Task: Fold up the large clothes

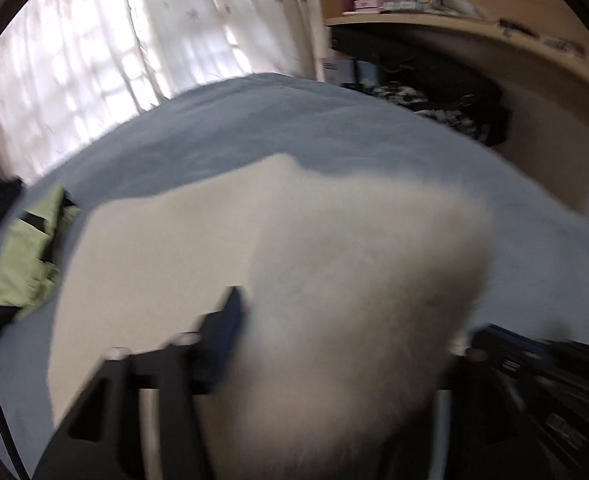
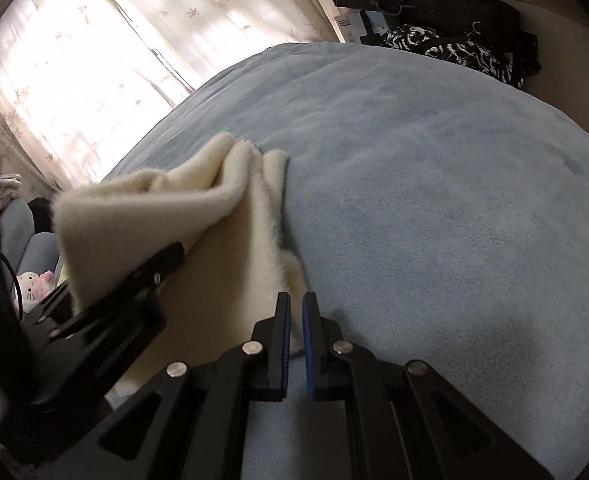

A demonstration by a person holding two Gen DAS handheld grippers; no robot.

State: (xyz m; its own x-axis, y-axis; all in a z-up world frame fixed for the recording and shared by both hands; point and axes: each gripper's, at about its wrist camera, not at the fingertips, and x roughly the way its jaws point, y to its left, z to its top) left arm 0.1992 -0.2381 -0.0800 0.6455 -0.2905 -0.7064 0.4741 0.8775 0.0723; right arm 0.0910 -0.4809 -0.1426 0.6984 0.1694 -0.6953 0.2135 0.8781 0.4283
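A cream fluffy garment lies on the blue bed cover. In the left wrist view a raised fold of it bulges between my left gripper's fingers, which stand wide apart; the right finger is mostly hidden and the view is blurred. In the right wrist view my right gripper is nearly closed on the garment's near corner, with fabric between the blue pads. The left gripper shows at the left there, against a lifted fold.
A green and black garment lies at the bed's left. Curtains hang behind the bed. A shelf with boxes and dark patterned clothes stand at the back right. A plush toy sits at the left.
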